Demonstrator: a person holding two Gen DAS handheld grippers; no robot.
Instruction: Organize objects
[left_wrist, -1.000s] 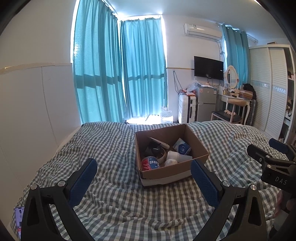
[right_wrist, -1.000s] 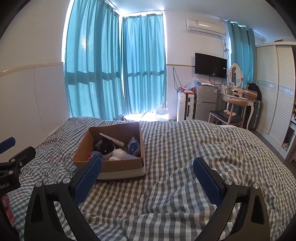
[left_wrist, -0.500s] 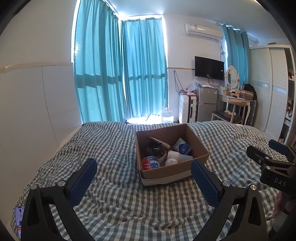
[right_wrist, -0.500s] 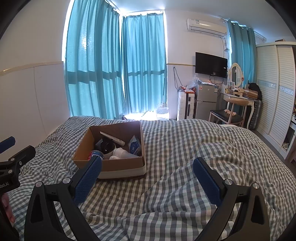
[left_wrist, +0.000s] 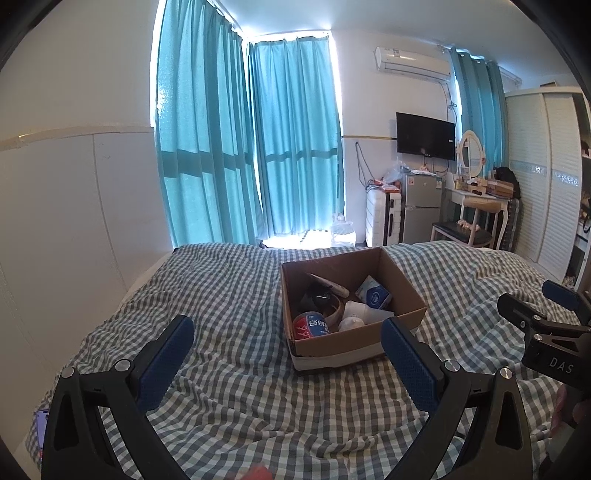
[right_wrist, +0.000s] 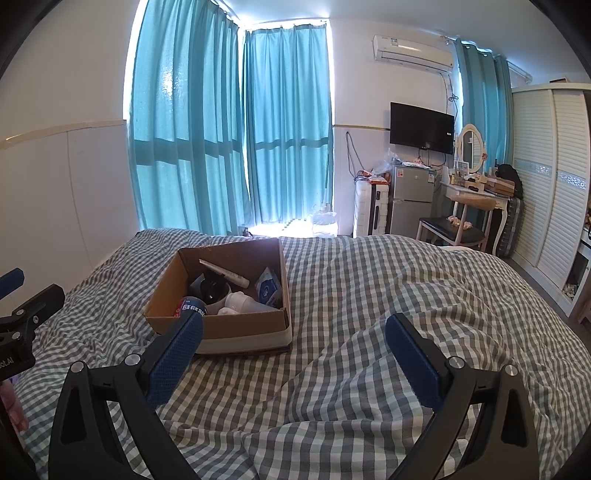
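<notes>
An open cardboard box sits on the checked bed; it also shows in the right wrist view. Inside lie a red and blue can, a white bottle, a blue and white packet, a tube and a dark round object. My left gripper is open and empty, hovering short of the box. My right gripper is open and empty, in front of the box's right corner.
The checked duvet is rumpled with folds. A white panelled wall runs along the left. Beyond the bed stand a small fridge, a white suitcase, a chair and a wardrobe. A phone lies at the bed's left edge.
Both views have drifted very slightly; the box and its contents stay put and both grippers stay open.
</notes>
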